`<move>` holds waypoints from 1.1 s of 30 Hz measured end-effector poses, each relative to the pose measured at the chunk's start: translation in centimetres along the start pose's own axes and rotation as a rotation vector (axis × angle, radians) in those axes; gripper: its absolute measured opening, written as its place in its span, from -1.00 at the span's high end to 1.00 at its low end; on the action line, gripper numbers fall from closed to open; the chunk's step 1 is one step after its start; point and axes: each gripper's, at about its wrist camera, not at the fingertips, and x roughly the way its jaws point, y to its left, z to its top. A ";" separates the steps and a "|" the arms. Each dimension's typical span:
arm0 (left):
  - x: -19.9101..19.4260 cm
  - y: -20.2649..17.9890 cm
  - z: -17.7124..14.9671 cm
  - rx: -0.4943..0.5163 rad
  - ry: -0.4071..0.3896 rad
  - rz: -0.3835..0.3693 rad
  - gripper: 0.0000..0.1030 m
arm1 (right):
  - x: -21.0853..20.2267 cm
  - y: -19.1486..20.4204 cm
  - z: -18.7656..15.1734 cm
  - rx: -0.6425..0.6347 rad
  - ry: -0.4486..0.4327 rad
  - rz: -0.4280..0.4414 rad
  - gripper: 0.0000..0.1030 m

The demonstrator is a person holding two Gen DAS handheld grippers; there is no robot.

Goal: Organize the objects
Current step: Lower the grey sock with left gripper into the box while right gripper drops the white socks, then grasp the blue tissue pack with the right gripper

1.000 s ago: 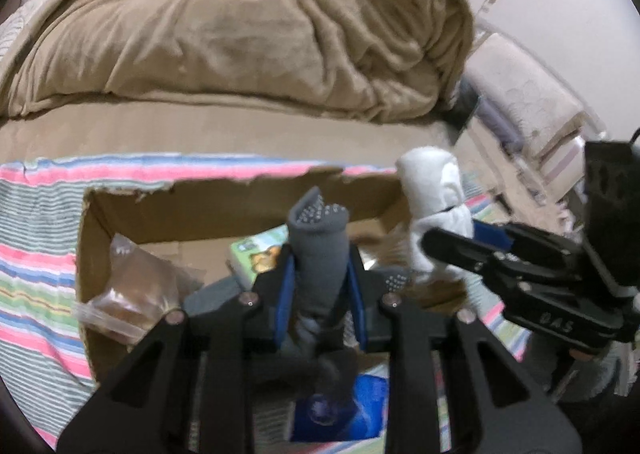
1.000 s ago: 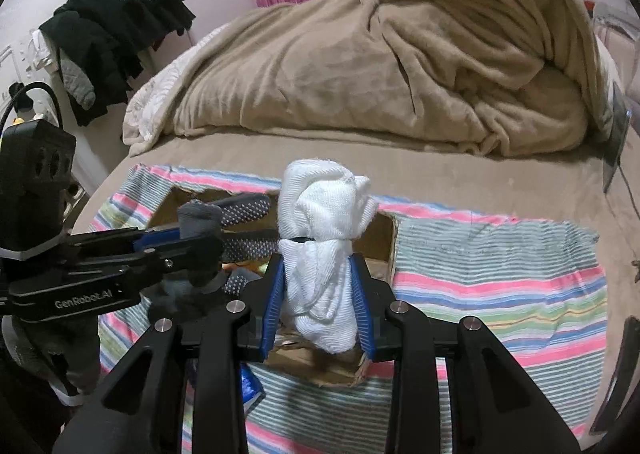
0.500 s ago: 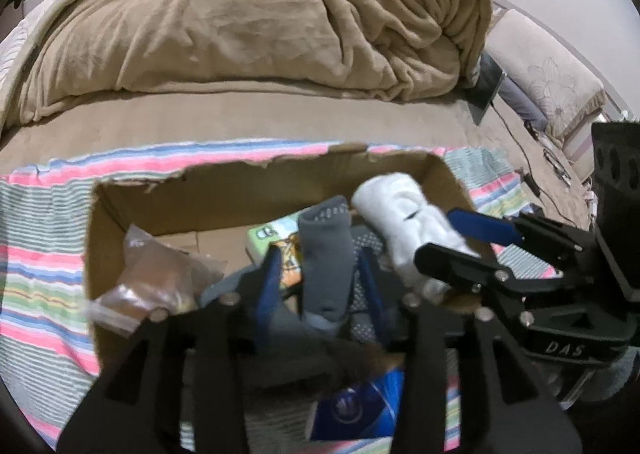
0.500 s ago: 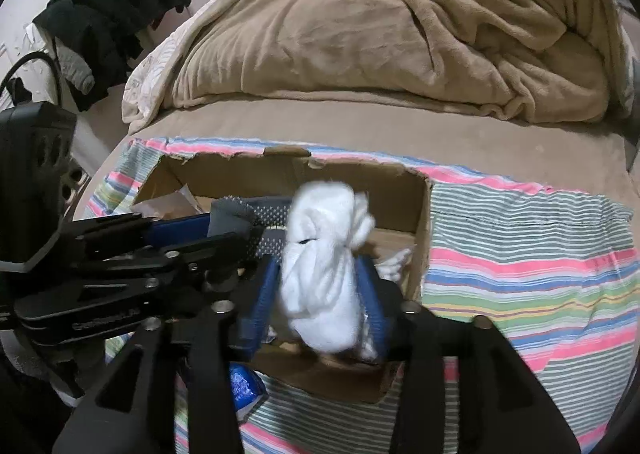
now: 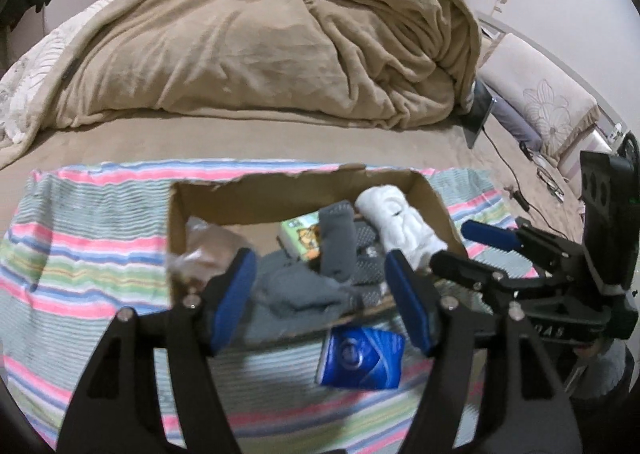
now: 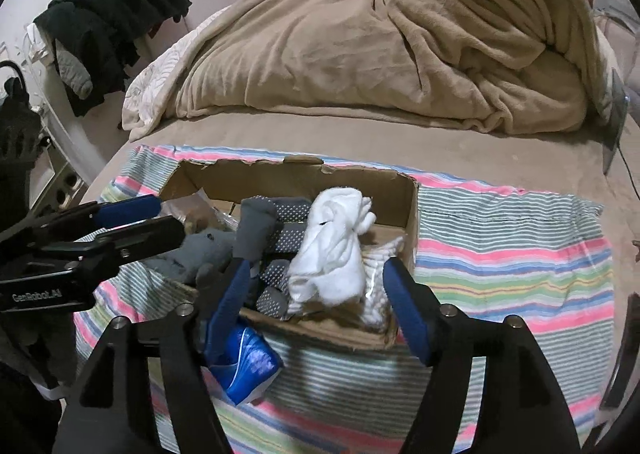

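Both tongs (image 5: 320,294) (image 6: 316,294) wide apart, holding nothing

The left gripper (image 5: 320,290) has its jaws spread wide, empty. At its 3 o'clock, the right gripper (image 6: 316,290) is equally spread, holding nothing.

Both wrists face (closely) one box (image 5: 434,197)

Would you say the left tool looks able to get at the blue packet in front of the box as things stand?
Probably yes: the left tool is open, and the blue packet lies uncovered on the striped cloth just below it, outside the box.
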 end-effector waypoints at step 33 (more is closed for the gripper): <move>-2.3 6.2 -10.2 -0.133 0.087 0.033 -0.34 | 4.2 4.5 -7.1 0.000 0.163 0.028 -0.45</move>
